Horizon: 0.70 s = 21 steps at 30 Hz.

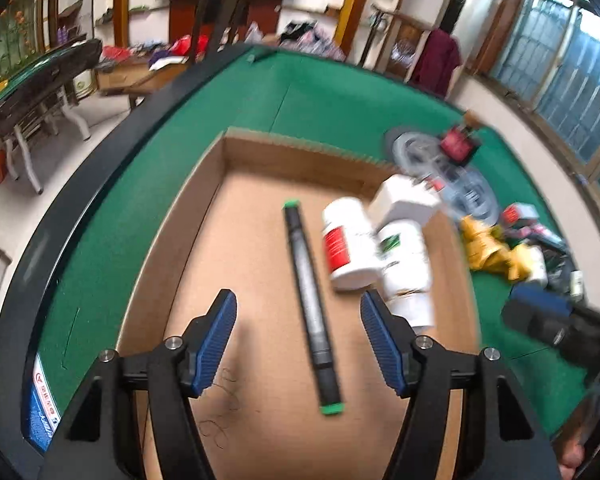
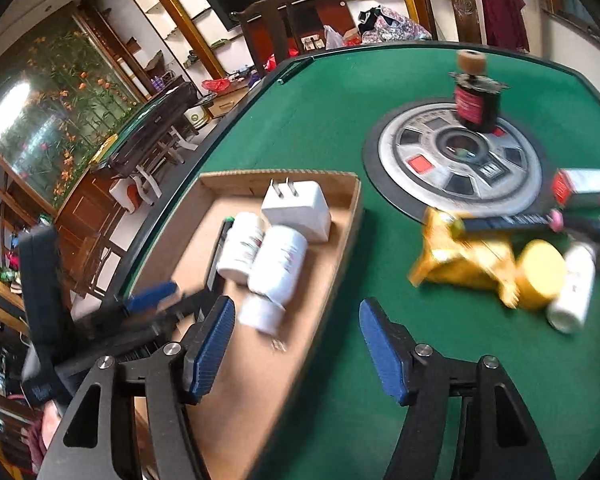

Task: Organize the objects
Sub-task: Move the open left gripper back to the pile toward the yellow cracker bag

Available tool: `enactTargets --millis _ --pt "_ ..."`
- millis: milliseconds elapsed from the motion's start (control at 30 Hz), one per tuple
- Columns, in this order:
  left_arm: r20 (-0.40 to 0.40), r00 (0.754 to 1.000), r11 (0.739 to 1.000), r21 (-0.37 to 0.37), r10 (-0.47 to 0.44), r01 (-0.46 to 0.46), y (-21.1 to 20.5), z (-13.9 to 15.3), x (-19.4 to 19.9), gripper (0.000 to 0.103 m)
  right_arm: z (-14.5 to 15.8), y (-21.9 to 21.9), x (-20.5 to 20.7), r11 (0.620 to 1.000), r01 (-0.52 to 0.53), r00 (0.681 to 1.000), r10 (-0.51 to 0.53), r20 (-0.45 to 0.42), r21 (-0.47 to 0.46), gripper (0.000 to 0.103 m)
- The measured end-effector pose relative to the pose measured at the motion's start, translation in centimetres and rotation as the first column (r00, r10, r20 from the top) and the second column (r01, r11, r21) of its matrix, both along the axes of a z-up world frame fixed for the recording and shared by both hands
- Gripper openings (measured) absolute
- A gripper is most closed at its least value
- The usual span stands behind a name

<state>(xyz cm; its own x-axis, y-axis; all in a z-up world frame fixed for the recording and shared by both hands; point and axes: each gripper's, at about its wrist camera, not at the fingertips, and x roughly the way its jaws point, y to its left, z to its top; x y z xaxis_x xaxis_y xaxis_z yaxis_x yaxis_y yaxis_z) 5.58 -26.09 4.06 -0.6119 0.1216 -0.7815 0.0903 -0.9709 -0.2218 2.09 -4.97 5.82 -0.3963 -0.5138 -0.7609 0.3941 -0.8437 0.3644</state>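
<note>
A shallow cardboard box [image 1: 260, 152] lies on the green table. On its floor lie a black marker with green ends [image 1: 312, 304], a white bottle with a red label [image 1: 346, 240], a second white bottle [image 1: 406, 268] and a white plug charger [image 1: 404, 200]. My left gripper [image 1: 299, 320] hangs open above the box floor; the marker lies below the gap, untouched. My right gripper [image 2: 299, 320] is open and empty over the box's right wall [image 2: 340, 240], beside the two bottles [image 2: 278, 264]. A blurred blue pad [image 2: 150, 296] of the left gripper shows at the left.
Loose items crowd the table right of the box: a gold bag [image 2: 460, 256], a yellow-capped container [image 2: 540, 272], a small white bottle [image 2: 572, 292] and a red and silver carton [image 2: 584, 188]. A dark jar [image 2: 476, 104] stands on the round grey centre disc [image 2: 452, 184].
</note>
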Motion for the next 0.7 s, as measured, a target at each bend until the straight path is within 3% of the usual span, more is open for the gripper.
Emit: enactTargets --millis 67,200,300,467,633,700 --pt "-0.028 1.0 0.999 0.039 -0.014 0.015 0.3 1.2 0.6 0.065 0.0 1.8 1.1 1.0 0.009 1.0 -0.01 -0.022 -0.003 0.074" --pt "-0.102 0.993 0.998 -0.027 -0.067 0.065 3.3 3.6 2.0 0.082 0.9 7.2 2.0 0.996 0.091 0.993 -0.092 -0.069 -0.025 0.079" --pt "-0.115 0.987 0.994 -0.023 -0.11 0.108 6.0 4.7 2.1 0.085 1.6 12.1 1.7 0.979 0.201 0.974 -0.205 -0.1 -0.043 0.084" --pt "-0.075 0.981 0.984 0.012 -0.178 0.179 11.3 4.1 1.2 0.086 2.7 18.9 0.4 0.924 0.381 0.908 -0.382 -0.173 -0.043 0.085" --pt "-0.031 0.968 0.968 -0.027 -0.25 0.249 17.0 2.5 0.1 0.086 3.0 23.0 -1.5 0.851 0.526 0.807 -0.503 -0.31 -0.011 0.087" --pt "-0.032 0.957 0.956 -0.071 -0.287 0.284 19.2 2.0 -0.2 0.086 2.7 24.4 -2.2 0.833 0.553 0.787 -0.527 -0.322 -0.013 0.088"
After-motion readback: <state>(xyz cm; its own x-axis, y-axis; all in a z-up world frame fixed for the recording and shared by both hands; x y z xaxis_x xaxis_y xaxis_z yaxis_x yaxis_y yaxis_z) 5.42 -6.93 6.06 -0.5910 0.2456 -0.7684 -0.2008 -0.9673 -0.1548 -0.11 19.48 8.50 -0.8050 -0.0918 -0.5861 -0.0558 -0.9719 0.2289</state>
